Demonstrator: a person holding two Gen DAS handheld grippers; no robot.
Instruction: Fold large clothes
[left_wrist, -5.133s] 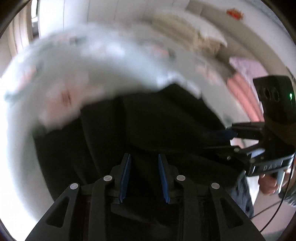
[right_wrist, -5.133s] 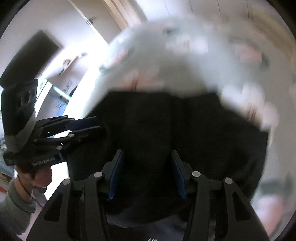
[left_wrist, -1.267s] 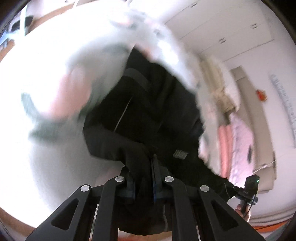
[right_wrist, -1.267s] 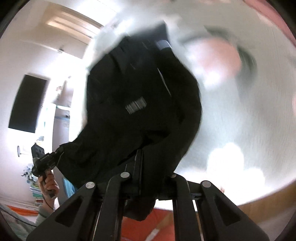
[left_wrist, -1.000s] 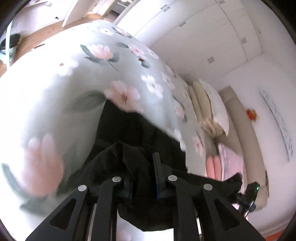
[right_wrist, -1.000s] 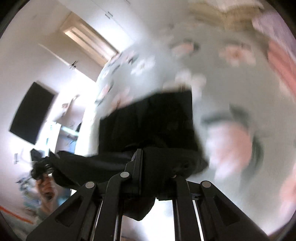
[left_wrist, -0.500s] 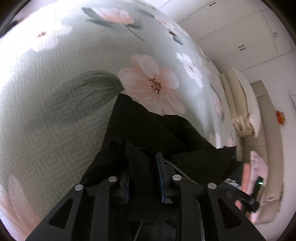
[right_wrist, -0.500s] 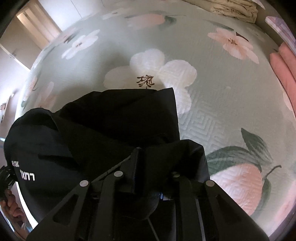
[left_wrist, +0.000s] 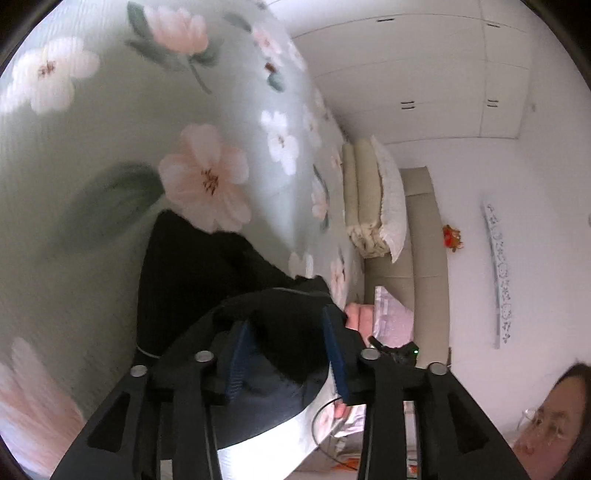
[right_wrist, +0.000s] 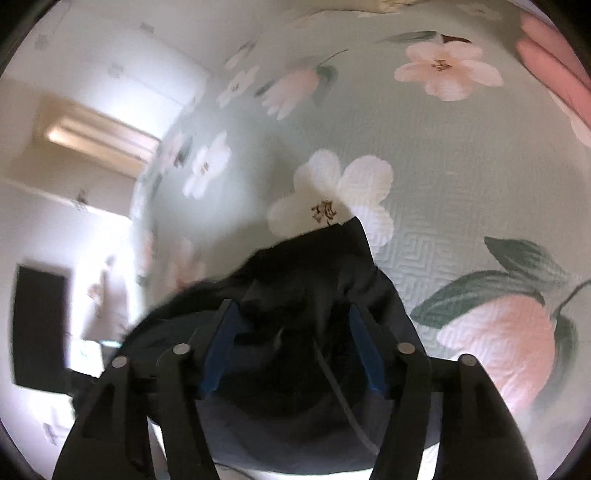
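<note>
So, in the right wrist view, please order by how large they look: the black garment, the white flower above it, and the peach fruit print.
1. black garment, largest, though nearest the camera.
2. peach fruit print.
3. white flower, close to the peach print; fisheye distortion makes this unsure.

Home bedroom. A bed takes up most of both views, covered by a pale green quilted bedspread (left_wrist: 92, 155) printed with pink and white flowers; a stack of folded cream bedding and a pillow (left_wrist: 373, 206) sits at its far end against a beige padded headboard (left_wrist: 424, 240), with folded pink blankets (right_wrist: 554, 59) beside. White built-in wardrobe doors (left_wrist: 443, 74) line the wall beyond the bed, a small red ornament (left_wrist: 451, 236) hangs on the white wall above the headboard, and the right wrist view shows a dark flat screen (right_wrist: 40, 325) on the opposite wall near a lit doorway (right_wrist: 96, 136).
</note>
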